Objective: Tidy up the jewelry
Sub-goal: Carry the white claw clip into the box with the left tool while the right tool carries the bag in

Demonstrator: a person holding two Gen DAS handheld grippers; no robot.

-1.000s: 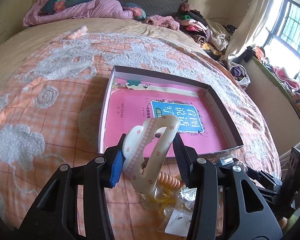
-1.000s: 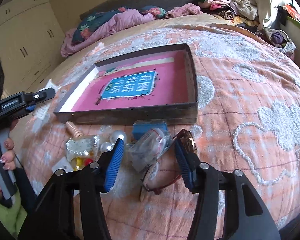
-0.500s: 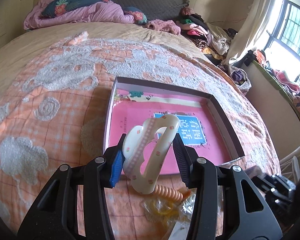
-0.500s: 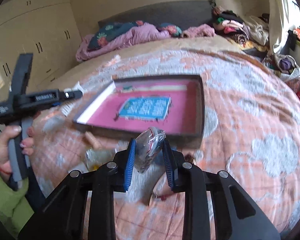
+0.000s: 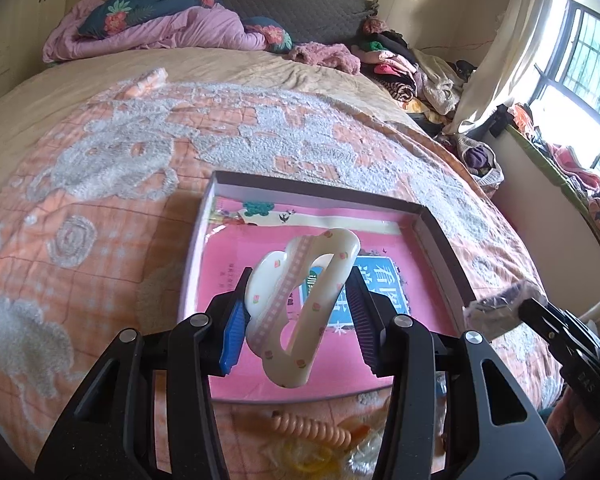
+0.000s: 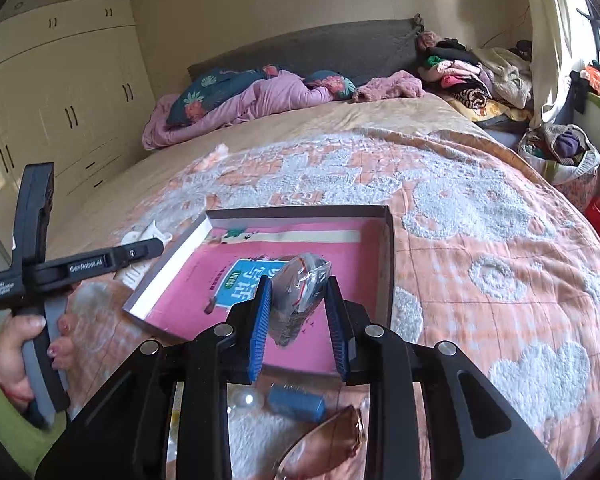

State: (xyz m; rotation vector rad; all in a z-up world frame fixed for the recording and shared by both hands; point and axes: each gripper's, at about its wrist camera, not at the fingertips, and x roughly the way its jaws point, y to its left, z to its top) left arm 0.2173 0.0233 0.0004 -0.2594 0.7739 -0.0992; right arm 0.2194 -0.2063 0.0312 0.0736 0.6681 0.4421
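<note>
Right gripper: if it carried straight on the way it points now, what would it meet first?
Probably the pink book lying in the shallow box. The right gripper, shut on a small plastic bag, points down over it; depth is uncertain.

Right tongs [image 6: 298, 312] clamp clear packet [image 6: 300, 292] above pink-lined box [image 6: 386, 264].

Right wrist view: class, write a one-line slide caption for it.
Right gripper shut on a small clear plastic bag, held above the pink-lined box on the bed.
</note>
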